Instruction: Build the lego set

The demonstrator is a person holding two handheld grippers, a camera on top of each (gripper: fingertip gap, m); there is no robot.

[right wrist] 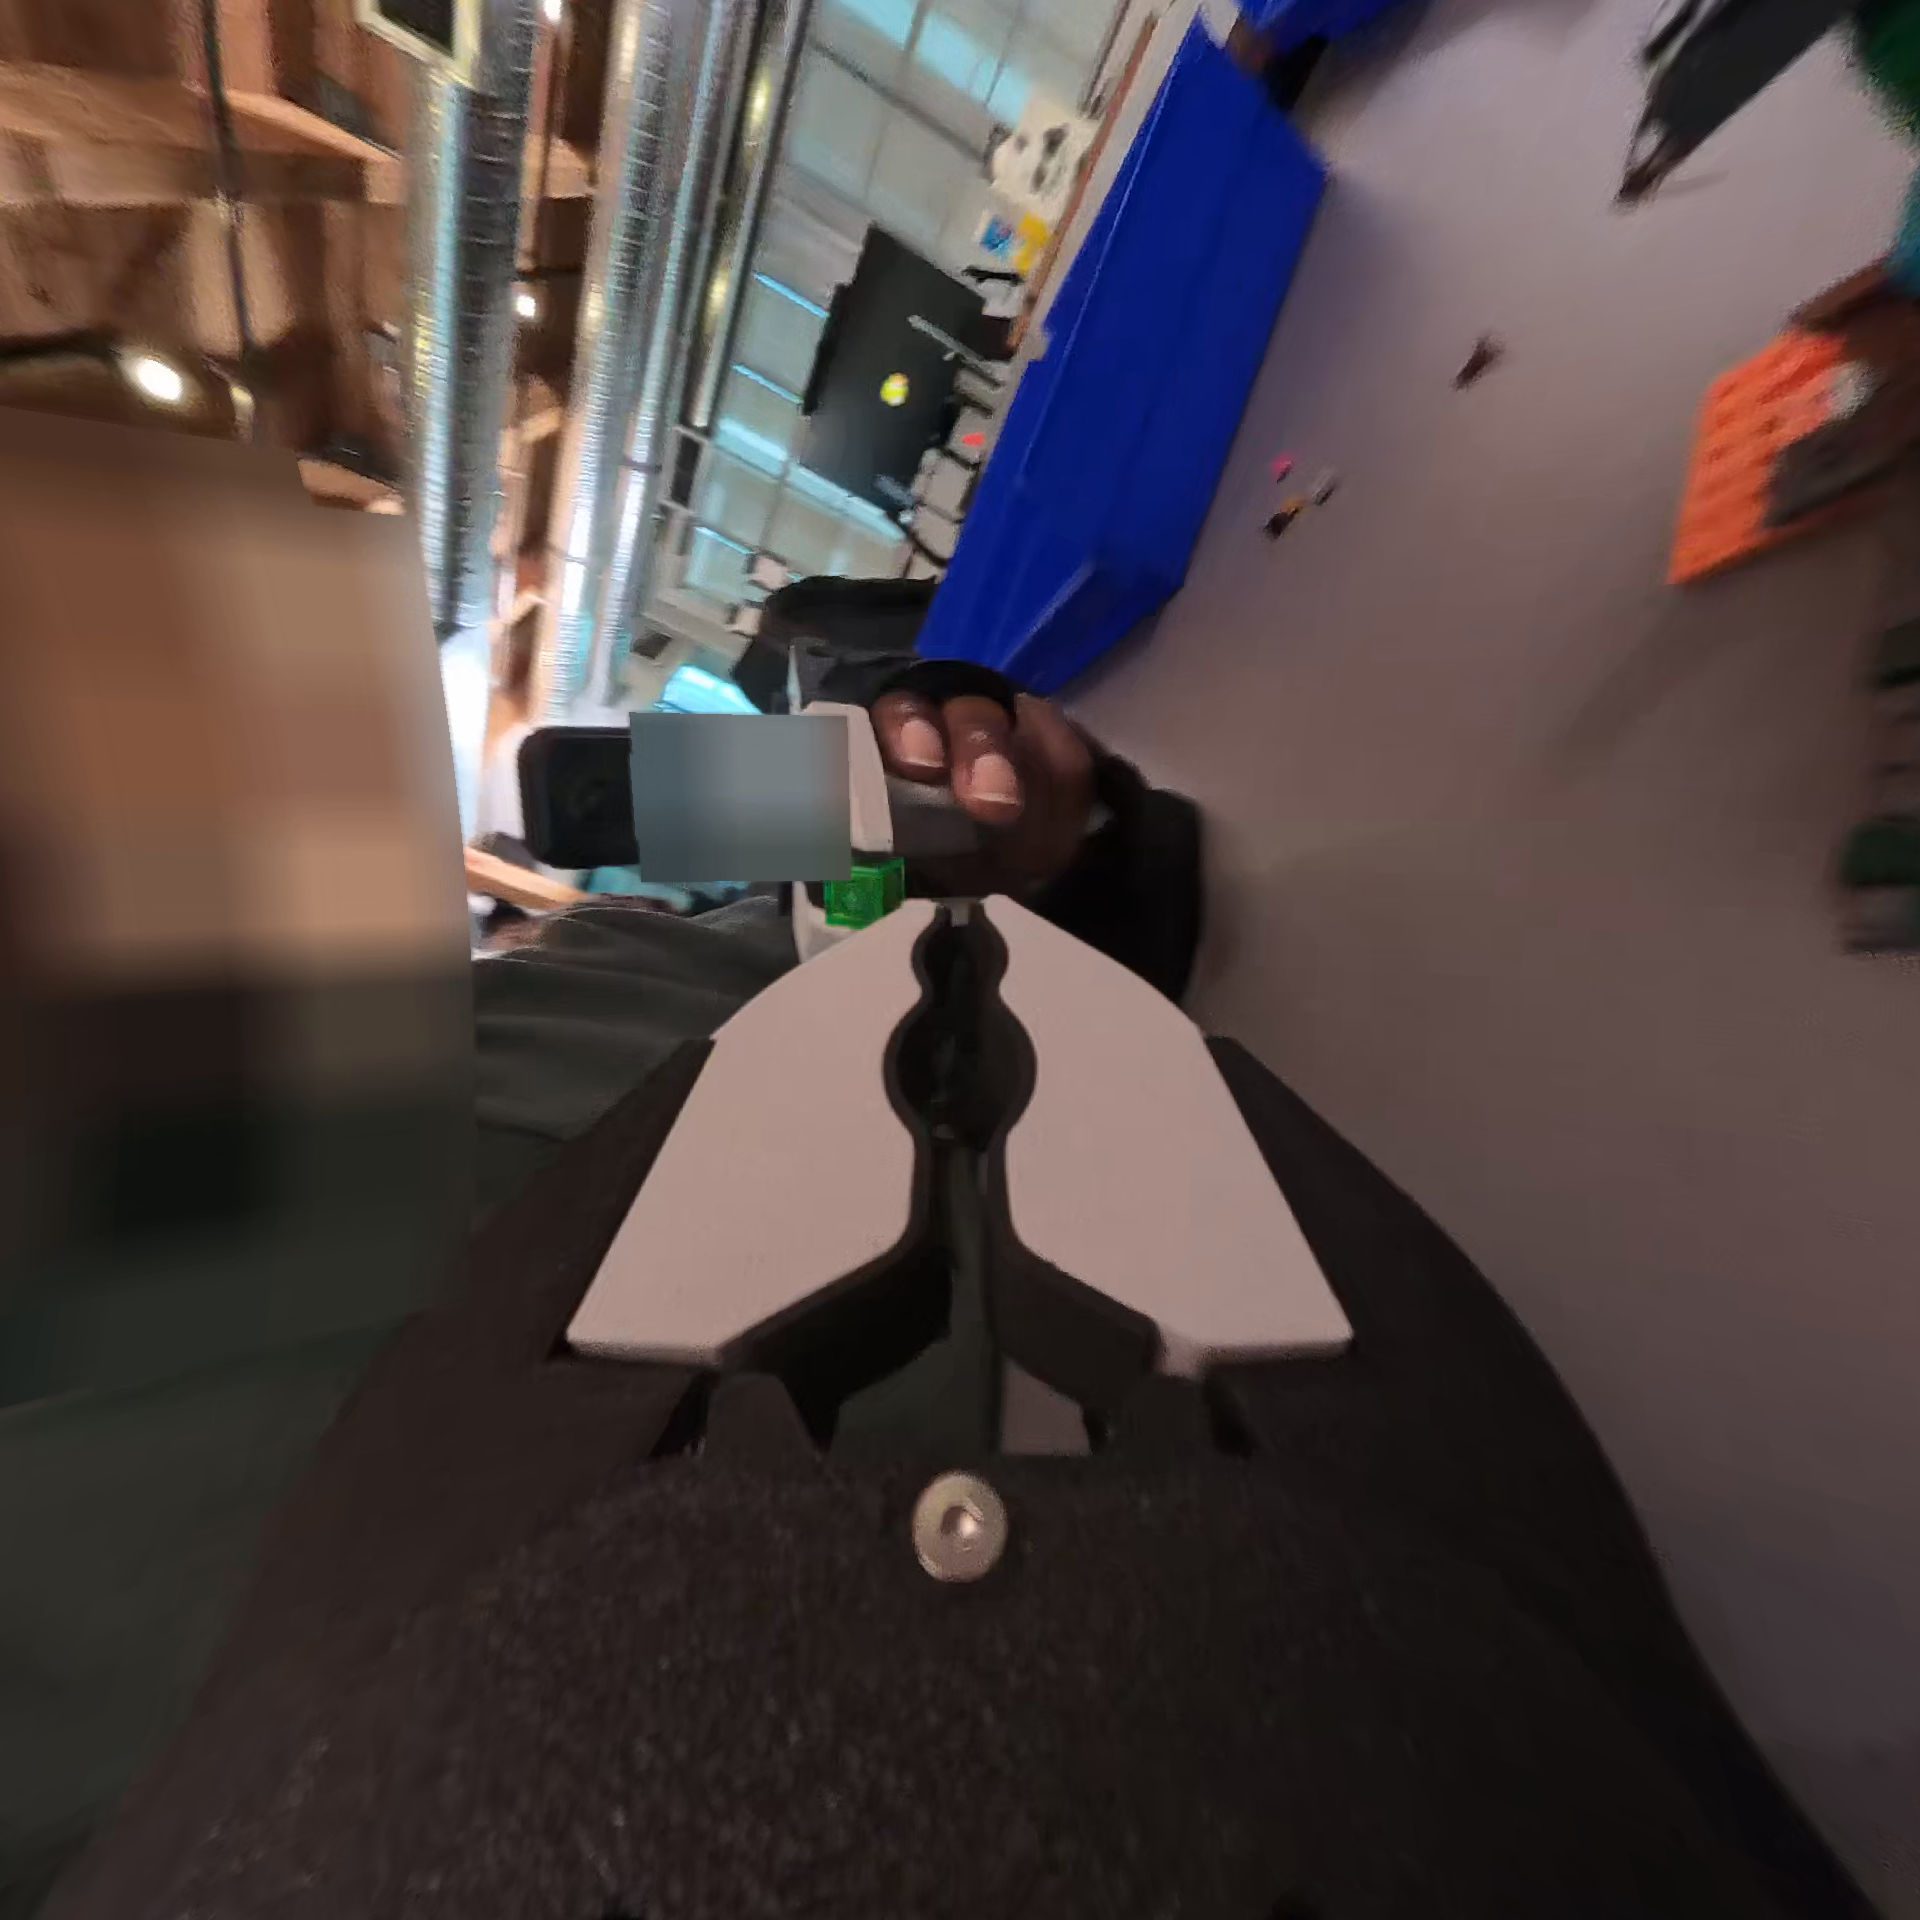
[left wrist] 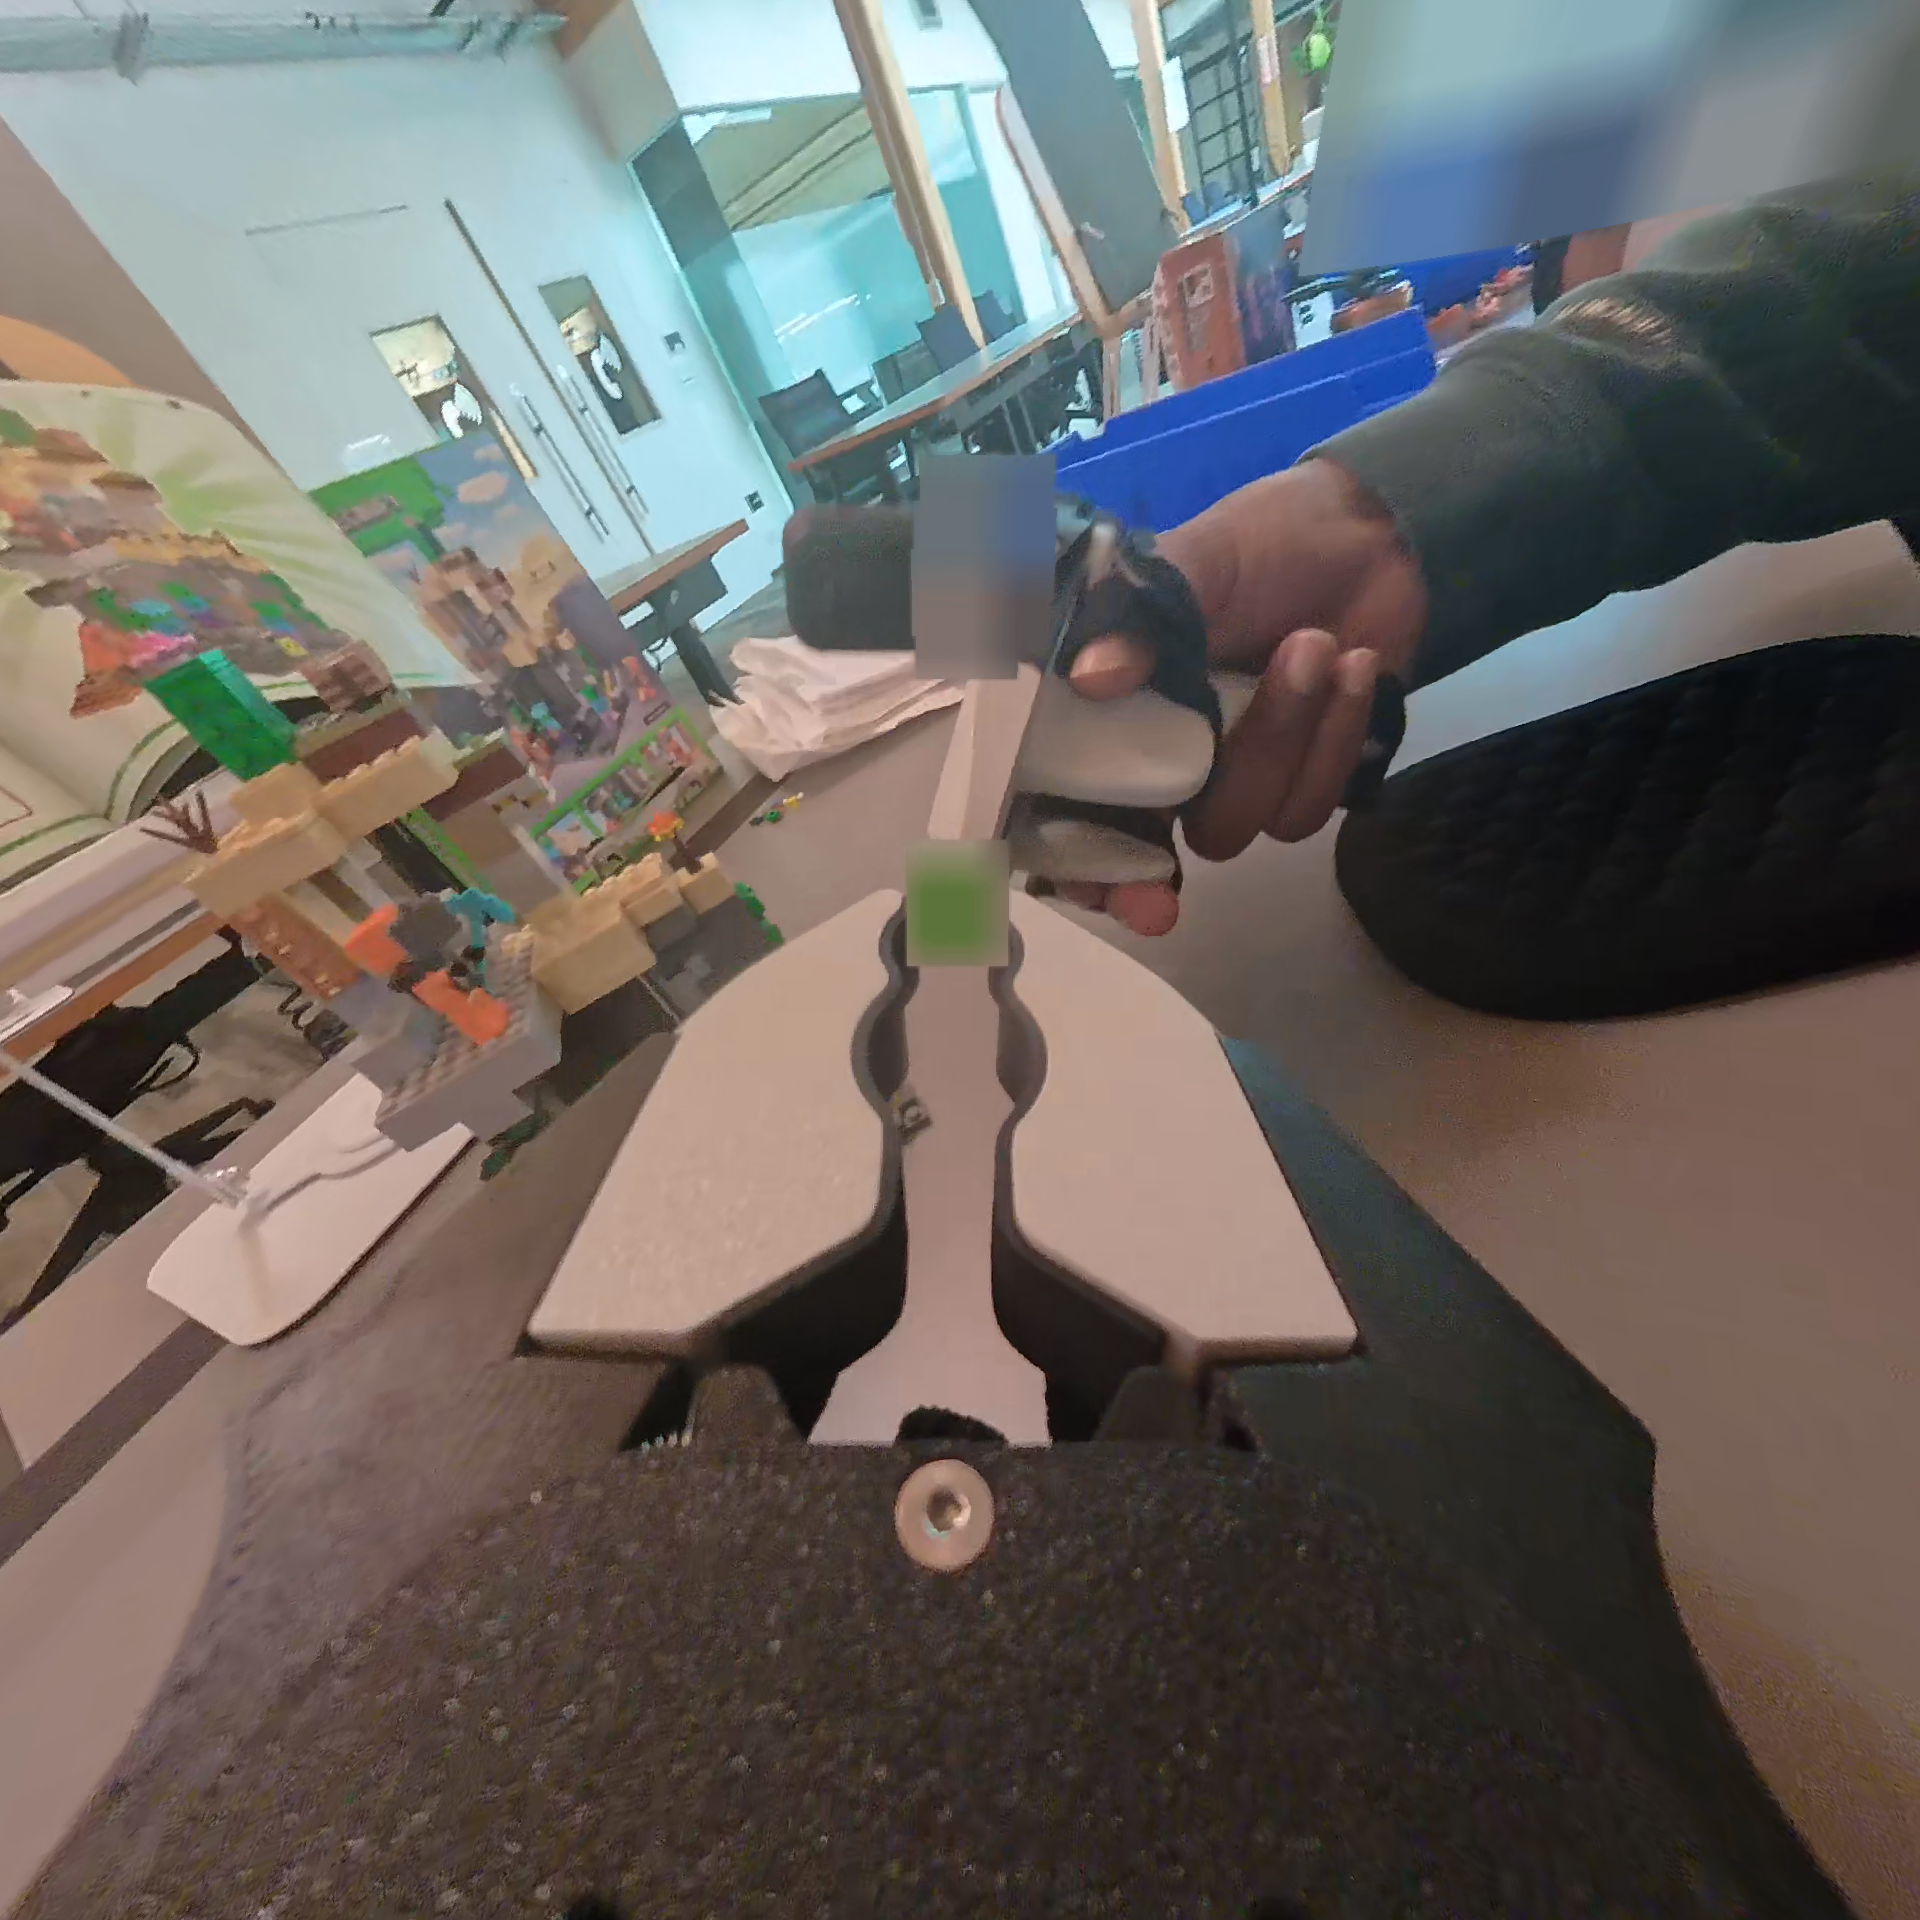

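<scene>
centrally, in the left wrist view, the left gripper [left wrist: 951, 940] meets the right gripper [left wrist: 1023, 821], which a hand [left wrist: 1288, 665] holds just above it. a mosaic patch covers the tips there. the right wrist view, rolled onto its side and blurred, shows the same meeting: a small translucent green brick [right wrist: 862, 896] sits at the tip of the far left gripper [right wrist: 831, 914], just beside the near right gripper [right wrist: 961, 920], whose jaws stand close together with something thin and grey at their tips; whether they clamp it cannot be told. the left jaws appear closed on the green brick, though the patch hides the contact itself.

the lego build [left wrist: 416, 914], tan, grey and orange, stands at middle left of the left view on the grey table [left wrist: 1455, 1195], well apart from both grippers, with the set's box [left wrist: 540, 644] behind it and a blue bin [left wrist: 1247, 436] at upper right. loose pieces [right wrist: 1299, 504] lie on the table at the right of the right view.

risk, as a judgement: this looks like a mid-air joining or handover of small parts. a shallow tip grip could let the brick pivot or pop out under pressing force, and any misalignment between the tips would push it sideways onto the table.
</scene>
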